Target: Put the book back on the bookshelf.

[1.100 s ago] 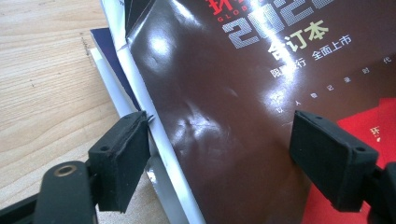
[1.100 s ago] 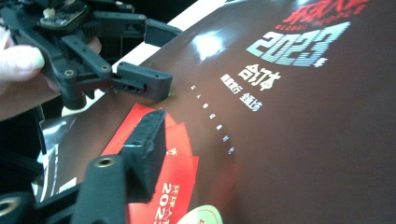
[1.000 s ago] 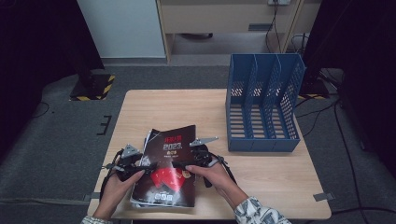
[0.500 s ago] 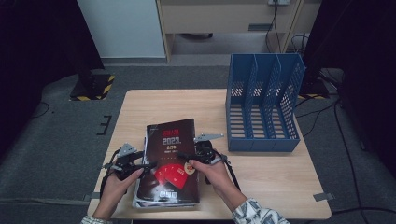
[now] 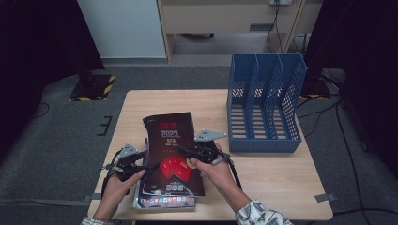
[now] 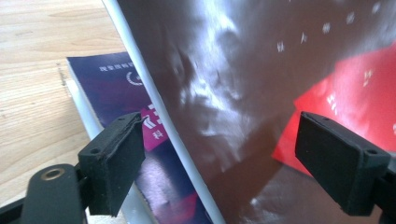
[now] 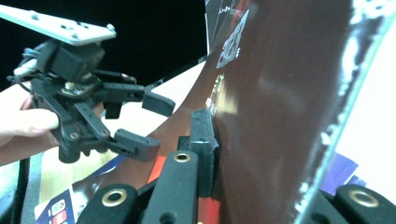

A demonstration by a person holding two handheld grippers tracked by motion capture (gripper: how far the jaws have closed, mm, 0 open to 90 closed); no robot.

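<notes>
Rack (image 5: 265,110) right of magazine (image 5: 171,154); stack (image 5: 162,201) beneath.

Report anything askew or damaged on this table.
The dark red book is lifted at its right edge by the right gripper, tilted over the purple book beneath. Its glossy cover shows ripples or dents. Nothing spilled.

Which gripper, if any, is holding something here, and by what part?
The right gripper is clamped on the dark red book, gripping its right-hand edge near the middle. The left gripper stands open astride the book's left edge, gripping nothing.
</notes>
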